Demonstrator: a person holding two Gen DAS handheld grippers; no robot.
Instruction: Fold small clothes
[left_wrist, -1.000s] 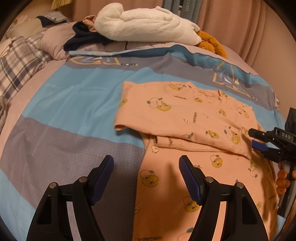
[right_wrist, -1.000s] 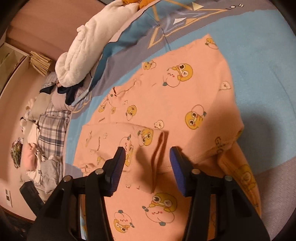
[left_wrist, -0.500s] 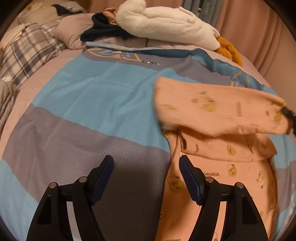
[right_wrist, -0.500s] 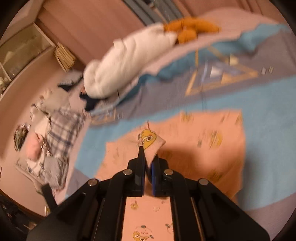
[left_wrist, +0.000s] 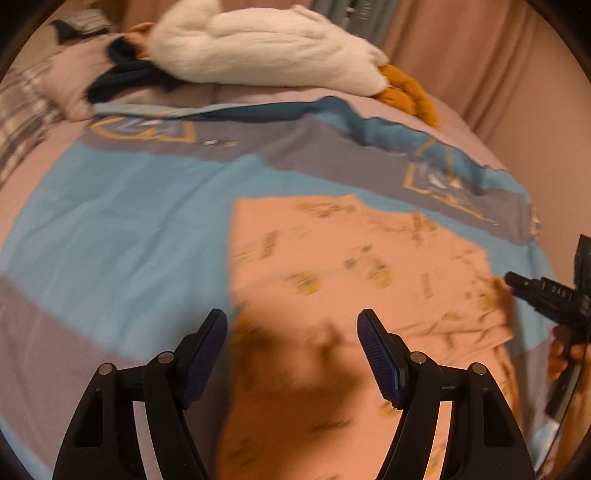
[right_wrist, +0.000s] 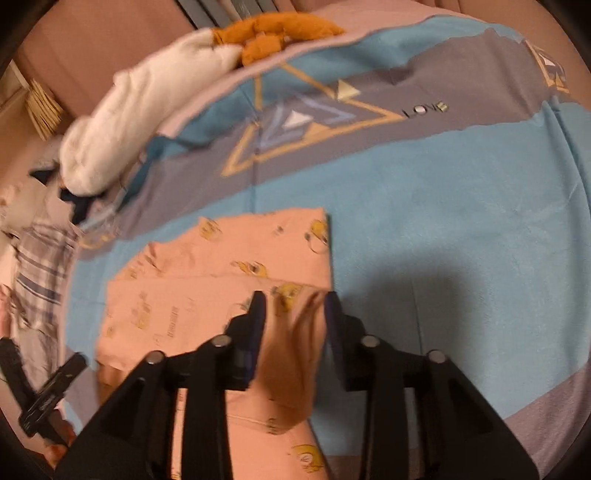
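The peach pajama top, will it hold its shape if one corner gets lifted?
Probably not. The peach pajama top lies folded flat over itself on the bedspread, so it looks thin and floppy. Likely light; folds may slide apart.

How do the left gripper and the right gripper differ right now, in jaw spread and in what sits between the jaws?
The left gripper has its jaws spread wide; the right gripper has them narrower and opening. The left hovers over the peach garment with nothing caught between its jaws, while a loose fold of that garment hangs between the right's jaws, pads not pressing it. Both angle down at the same garment on the bedspread.
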